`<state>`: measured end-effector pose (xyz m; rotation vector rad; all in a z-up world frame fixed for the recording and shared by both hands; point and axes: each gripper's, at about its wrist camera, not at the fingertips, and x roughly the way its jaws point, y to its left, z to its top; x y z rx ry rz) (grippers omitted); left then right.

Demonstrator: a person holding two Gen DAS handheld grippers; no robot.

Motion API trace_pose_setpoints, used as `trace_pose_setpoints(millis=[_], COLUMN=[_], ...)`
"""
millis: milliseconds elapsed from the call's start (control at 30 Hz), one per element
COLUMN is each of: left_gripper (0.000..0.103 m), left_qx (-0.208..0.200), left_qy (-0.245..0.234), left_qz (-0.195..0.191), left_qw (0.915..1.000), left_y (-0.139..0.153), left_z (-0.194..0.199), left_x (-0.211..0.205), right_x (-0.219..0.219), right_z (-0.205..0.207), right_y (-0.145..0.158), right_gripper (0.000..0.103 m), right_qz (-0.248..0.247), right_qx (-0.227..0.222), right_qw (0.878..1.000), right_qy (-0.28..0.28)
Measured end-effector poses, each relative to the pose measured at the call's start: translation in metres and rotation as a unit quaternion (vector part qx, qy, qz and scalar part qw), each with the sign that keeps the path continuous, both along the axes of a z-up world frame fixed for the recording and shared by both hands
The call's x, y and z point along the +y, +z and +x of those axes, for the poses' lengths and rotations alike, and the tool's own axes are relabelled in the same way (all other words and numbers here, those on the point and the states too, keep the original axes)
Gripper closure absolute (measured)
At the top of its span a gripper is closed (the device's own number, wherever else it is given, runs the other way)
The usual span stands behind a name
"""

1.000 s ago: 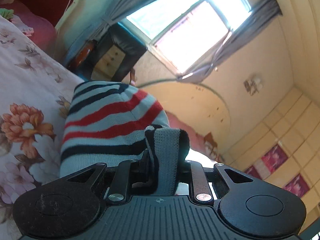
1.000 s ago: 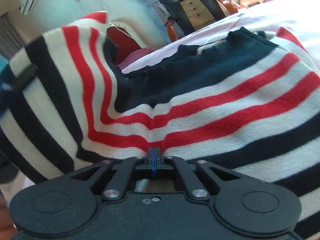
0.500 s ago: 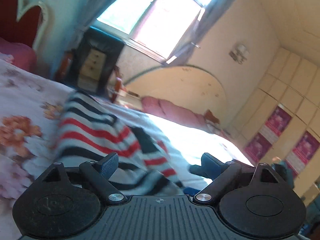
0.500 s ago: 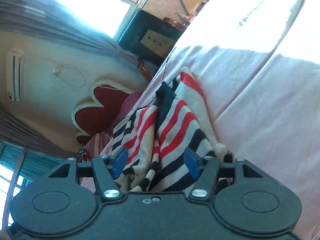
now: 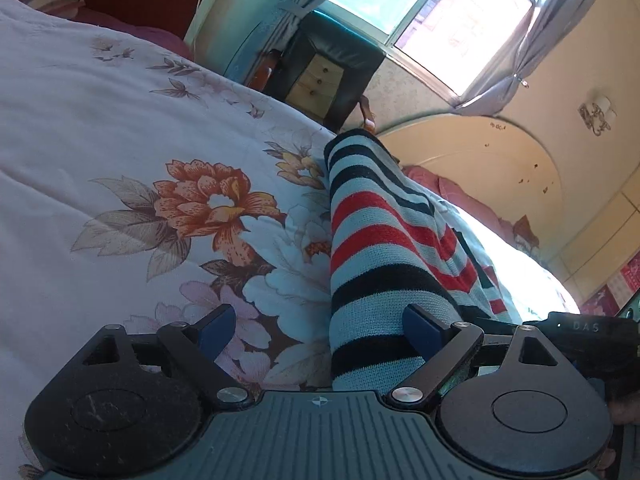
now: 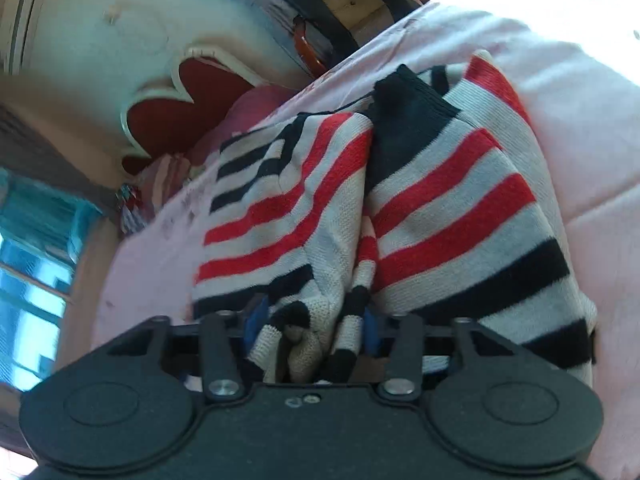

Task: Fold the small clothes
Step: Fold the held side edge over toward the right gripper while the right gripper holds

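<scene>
The left gripper [image 5: 314, 328] hangs spread wide over the flowered bedspread [image 5: 120, 128], so the striped sweater [image 5: 376, 264] lies free, its near edge between the pads and brushing the right one. To its right, the right gripper [image 6: 312, 326] has just been closing; its pads pinch a bunched fold of the sweater [image 6: 440, 208], probably to drag it into the next fold. A second ago the left gripper clamped a cuff and the right one was shut on the knit.
</scene>
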<state>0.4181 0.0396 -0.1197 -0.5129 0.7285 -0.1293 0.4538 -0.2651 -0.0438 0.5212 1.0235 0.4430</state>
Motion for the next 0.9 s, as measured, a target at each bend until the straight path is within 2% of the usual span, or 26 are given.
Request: trace_pose_setpoints(millis=[100, 200, 300, 367, 433, 500, 600, 733, 800, 900], left_gripper=[0.013, 0.013, 0.013, 0.013, 0.013, 0.013, 0.013, 0.013, 0.013, 0.013], left_qx=[-0.018, -0.029, -0.034, -0.021, -0.008, -0.011, -0.01, -0.01, -0.03, -0.052], left_qy=[-0.006, -0.023, -0.058, -0.09, -0.117, -0.126, -0.13, -0.129, -0.123, -0.086], left_qz=[0.016, 0.009, 0.019, 0.049, 0.077, 0.098, 0.093, 0.077, 0.075, 0.059], left_qw=[0.9997, 0.9993, 0.9976, 0.9945, 0.9901, 0.9872, 0.9872, 0.9886, 0.9891, 0.9931], left_y=[0.009, 0.017, 0.021, 0.02, 0.016, 0.014, 0.01, 0.014, 0.022, 0.029], left_z=[0.005, 0.013, 0.023, 0.031, 0.036, 0.036, 0.035, 0.036, 0.033, 0.04], left_x=[-0.004, -0.012, -0.034, -0.059, -0.085, -0.103, -0.111, -0.102, -0.096, -0.076], right_x=[0.021, 0.018, 0.001, -0.018, -0.038, -0.055, -0.061, -0.066, -0.07, -0.073], right_z=[-0.016, -0.043, -0.066, -0.067, -0.054, -0.05, -0.052, -0.05, -0.046, -0.031], right_y=[0.019, 0.041, 0.053, 0.045, 0.019, -0.005, -0.011, -0.012, -0.009, -0.008], right_gripper=[0.078, 0.079, 0.079, 0.079, 0.079, 0.079, 0.078, 0.074, 0.069, 0.063], right_qz=[-0.081, -0.134, -0.167, -0.166, -0.158, -0.136, -0.108, -0.086, -0.076, -0.064], right_qx=[-0.089, -0.19, -0.249, -0.248, -0.201, -0.164, -0.159, -0.142, -0.141, -0.133], right_qw=[0.992, 0.97, 0.952, 0.954, 0.967, 0.977, 0.981, 0.985, 0.986, 0.987], right_qy=[0.046, 0.064, 0.058, 0.041, 0.007, -0.013, -0.03, -0.044, -0.051, -0.059])
